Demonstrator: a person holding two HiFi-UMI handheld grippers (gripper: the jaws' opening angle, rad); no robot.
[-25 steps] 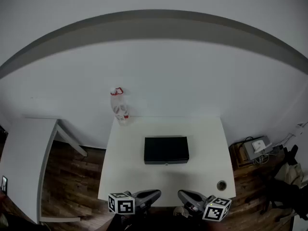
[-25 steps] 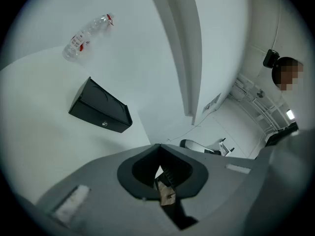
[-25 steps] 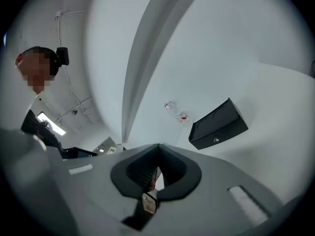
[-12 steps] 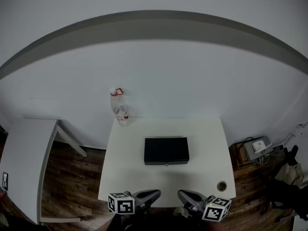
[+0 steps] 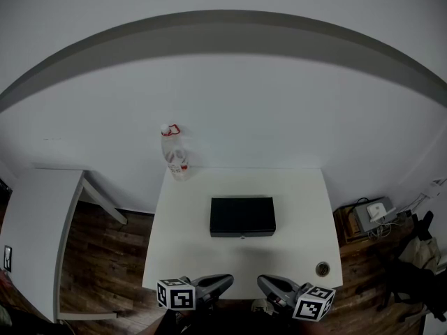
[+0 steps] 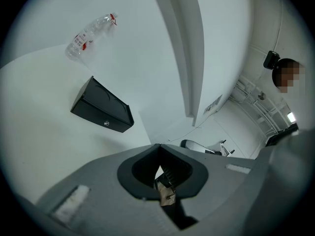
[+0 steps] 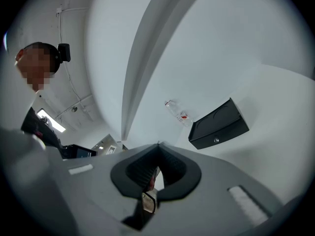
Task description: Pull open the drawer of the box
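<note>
A flat, matte black rectangular box [image 5: 242, 216] lies mid-tabletop [image 5: 174, 257], far beyond both empty, pressed-together hand-held grippers: left [image 5: 227, 280], right [image 5: 263, 281].

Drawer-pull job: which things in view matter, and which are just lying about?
For the job:
black box, with the drawer knob on its front
left gripper and right gripper, jaws shut, empty

Lying about:
plastic bottle at the table's far left corner
side table
grey device on the floor
</note>
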